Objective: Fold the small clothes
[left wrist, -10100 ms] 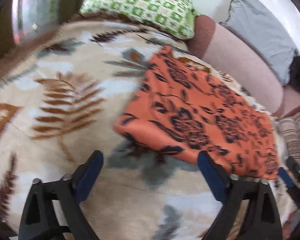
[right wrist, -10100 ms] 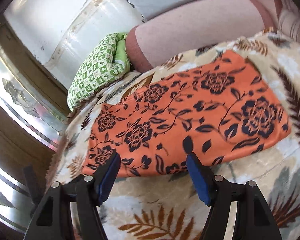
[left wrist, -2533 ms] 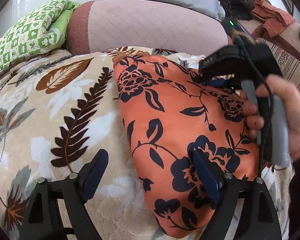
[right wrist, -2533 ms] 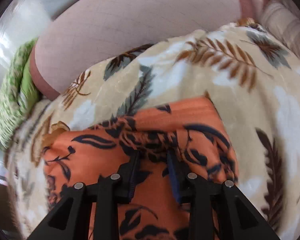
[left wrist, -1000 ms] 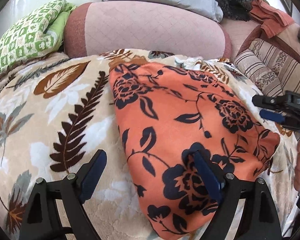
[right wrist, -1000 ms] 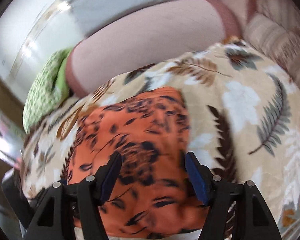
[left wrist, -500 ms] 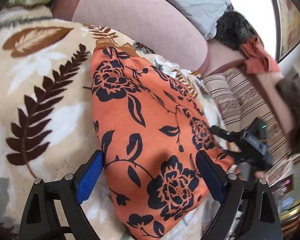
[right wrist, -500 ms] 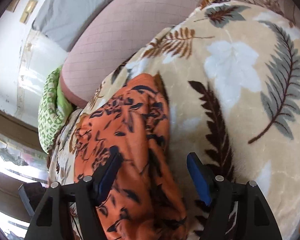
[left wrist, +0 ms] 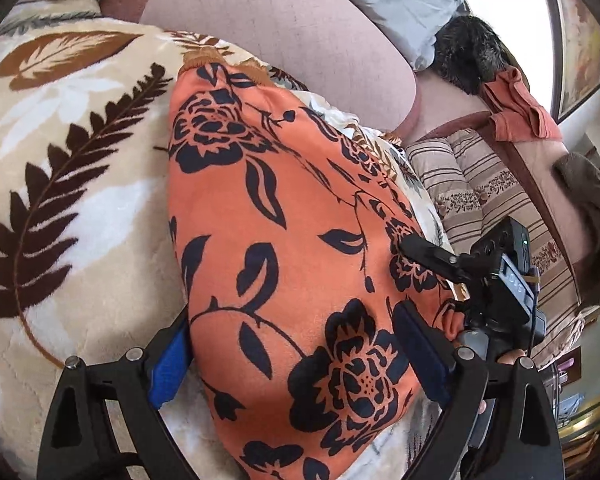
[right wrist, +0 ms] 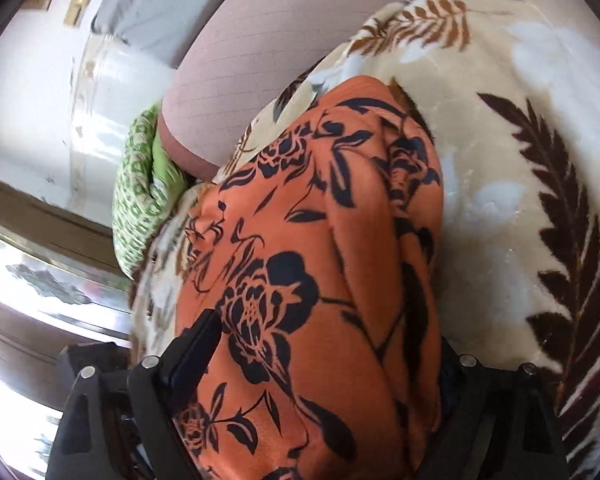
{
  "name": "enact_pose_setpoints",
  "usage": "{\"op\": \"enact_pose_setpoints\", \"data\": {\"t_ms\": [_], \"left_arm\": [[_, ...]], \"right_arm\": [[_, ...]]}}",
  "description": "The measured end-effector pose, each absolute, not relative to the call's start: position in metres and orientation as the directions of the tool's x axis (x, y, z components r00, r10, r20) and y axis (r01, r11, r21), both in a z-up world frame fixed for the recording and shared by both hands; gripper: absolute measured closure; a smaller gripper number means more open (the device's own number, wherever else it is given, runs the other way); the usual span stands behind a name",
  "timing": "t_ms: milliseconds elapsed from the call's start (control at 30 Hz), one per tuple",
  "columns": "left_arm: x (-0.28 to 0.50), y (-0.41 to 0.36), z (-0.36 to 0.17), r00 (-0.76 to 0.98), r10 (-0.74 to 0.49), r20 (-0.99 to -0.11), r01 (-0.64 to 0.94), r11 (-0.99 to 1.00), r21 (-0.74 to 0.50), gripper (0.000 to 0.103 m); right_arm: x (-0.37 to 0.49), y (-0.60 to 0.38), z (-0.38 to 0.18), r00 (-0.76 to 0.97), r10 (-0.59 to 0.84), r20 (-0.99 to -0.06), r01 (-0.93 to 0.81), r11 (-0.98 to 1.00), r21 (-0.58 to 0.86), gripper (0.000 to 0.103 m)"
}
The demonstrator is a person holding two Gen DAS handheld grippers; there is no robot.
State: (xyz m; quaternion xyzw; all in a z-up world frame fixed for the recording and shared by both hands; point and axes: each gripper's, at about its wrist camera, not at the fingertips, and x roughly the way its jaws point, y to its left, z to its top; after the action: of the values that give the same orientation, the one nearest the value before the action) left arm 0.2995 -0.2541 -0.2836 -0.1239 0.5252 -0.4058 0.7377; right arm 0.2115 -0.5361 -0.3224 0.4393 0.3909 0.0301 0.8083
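**Both tools spread wide over the folded cloth**

The left tool (left wrist: 296,354) is released, its 2 blue-padded fingers straddling the near end of the orange cloth with black flowers (left wrist: 292,240). The right tool (right wrist: 320,364) is also released, fingers either side of the cloth's edge. The cloth lies folded on the cream leaf-patterned plush blanket (left wrist: 72,152), below the pink quilted bolster (left wrist: 284,28).

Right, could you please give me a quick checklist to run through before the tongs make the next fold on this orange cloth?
1. Left tongs open, astride the orange floral cloth at its near edge: ok.
2. Right tongs open, cloth between their fingers: ok.
3. Either tongs shut on the cloth: not ok, neither yet.
4. Cloth smooth: not ok, ridged near the right tongs.
5. Leaf-print blanket free of both tongs: cannot tell.
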Motion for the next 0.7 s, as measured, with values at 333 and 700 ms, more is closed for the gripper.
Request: {"op": "enact_pose_setpoints", "data": {"t_ms": [333,700], "left_arm": [[0.305,-0.241,-0.281,0.11,-0.807,-0.581,0.385,0.573,-0.723,0.012],[0.308,-0.244,-0.293,0.136,-0.752,-0.645,0.376,0.642,-0.669,0.027]], "right_arm": [[0.207,-0.54,-0.326,0.722,0.479,-0.5,0.249,0.493,0.833,0.013],[0.214,-0.524,-0.328,0.693,0.451,-0.562,0.277,0.554,0.785,0.023]]}}
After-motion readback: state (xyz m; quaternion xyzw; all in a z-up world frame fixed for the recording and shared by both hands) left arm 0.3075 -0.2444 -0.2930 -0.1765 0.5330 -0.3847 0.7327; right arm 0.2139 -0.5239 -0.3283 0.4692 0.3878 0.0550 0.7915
